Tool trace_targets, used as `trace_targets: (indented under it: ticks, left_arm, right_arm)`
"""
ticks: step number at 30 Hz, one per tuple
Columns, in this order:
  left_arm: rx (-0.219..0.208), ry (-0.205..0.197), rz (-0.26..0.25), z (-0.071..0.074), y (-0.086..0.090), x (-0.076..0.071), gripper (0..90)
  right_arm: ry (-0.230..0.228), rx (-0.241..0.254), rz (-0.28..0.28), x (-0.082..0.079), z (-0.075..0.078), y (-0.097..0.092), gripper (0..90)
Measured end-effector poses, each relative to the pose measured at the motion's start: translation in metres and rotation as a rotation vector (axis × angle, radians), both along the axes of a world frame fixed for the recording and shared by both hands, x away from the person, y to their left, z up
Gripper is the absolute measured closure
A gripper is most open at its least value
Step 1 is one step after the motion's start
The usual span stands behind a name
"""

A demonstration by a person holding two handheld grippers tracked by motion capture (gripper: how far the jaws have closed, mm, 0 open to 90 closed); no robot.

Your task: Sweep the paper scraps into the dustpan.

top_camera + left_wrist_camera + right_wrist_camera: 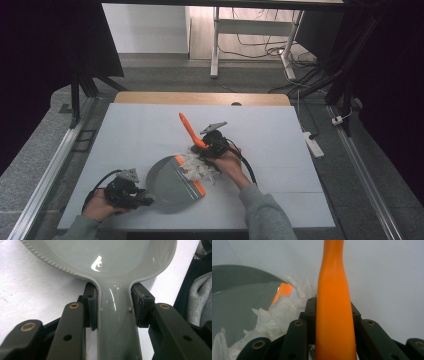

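Note:
A grey dustpan point(170, 184) with an orange front lip lies on the white table, mouth toward the right. My left gripper point(131, 192) is shut on the dustpan handle point(116, 322), its pads point(90, 306) pressing both sides. Crumpled white paper scraps point(199, 165) sit at the orange lip, partly on the pan point(234, 307). My right gripper point(212, 142) is shut on an orange brush handle point(190, 131), which rises between its jaws point(333, 302). The brush head is hidden among the paper point(274, 312).
The white table top point(135, 130) has a wooden strip along its far edge point(200, 98). A white power strip point(313, 144) lies off the right side. Desk legs and cables stand on the floor beyond.

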State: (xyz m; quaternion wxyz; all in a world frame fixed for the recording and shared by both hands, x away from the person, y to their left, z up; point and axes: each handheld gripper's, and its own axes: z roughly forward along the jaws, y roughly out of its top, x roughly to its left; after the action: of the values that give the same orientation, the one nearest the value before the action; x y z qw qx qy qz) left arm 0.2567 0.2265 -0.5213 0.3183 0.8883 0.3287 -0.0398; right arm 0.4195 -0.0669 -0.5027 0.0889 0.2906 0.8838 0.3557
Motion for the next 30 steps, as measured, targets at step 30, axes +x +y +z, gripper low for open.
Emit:
trace_targets:
  ticks: [30]
  left_arm:
    - [0.001,0.001,0.007,0.000,-0.001,0.000,61.2]
  right_arm:
    - [-0.005,0.072,0.183,-0.045,0.011,0.014,70.7]
